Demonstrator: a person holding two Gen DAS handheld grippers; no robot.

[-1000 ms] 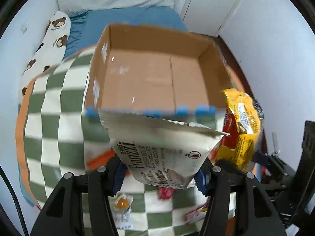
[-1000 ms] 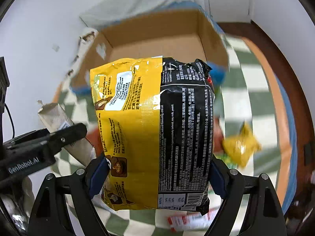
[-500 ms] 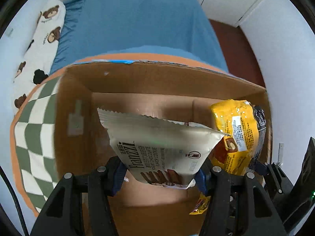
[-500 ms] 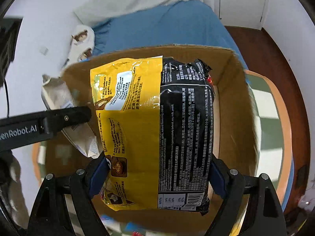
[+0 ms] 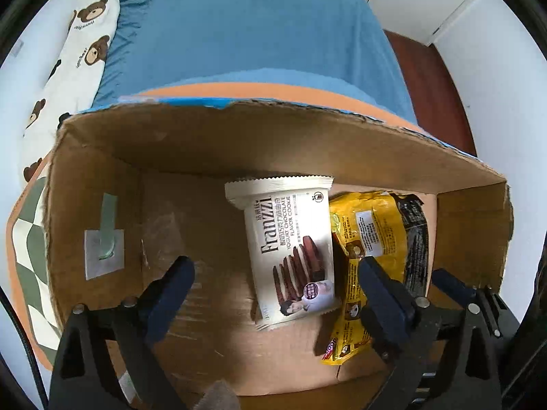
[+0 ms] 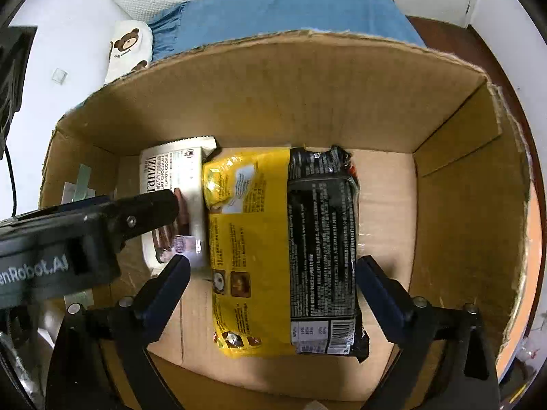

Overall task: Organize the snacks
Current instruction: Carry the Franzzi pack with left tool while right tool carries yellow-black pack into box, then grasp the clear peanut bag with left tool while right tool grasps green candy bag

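Note:
A white Franzzi cookie packet (image 5: 290, 249) lies flat on the floor of an open cardboard box (image 5: 259, 136). A yellow and black snack bag (image 5: 379, 246) lies beside it on the right, touching it. My left gripper (image 5: 273, 273) hovers open and empty above them. In the right wrist view the yellow and black bag (image 6: 283, 249) lies on the box floor (image 6: 386, 198) with the Franzzi packet (image 6: 174, 184) to its left. My right gripper (image 6: 271, 276) is open above the bag. The left gripper's body (image 6: 85, 229) covers part of the packet.
The box stands on a green and white checked cloth with an orange border (image 5: 27, 249). Behind it is a bed with a blue sheet (image 5: 253, 24) and a bear-print pillow (image 5: 75, 48). White walls and a door are at the right.
Both grippers opened and let go of their snacks. The Franzzi packet and the yellow bag dropped onto the box floor, side by side.

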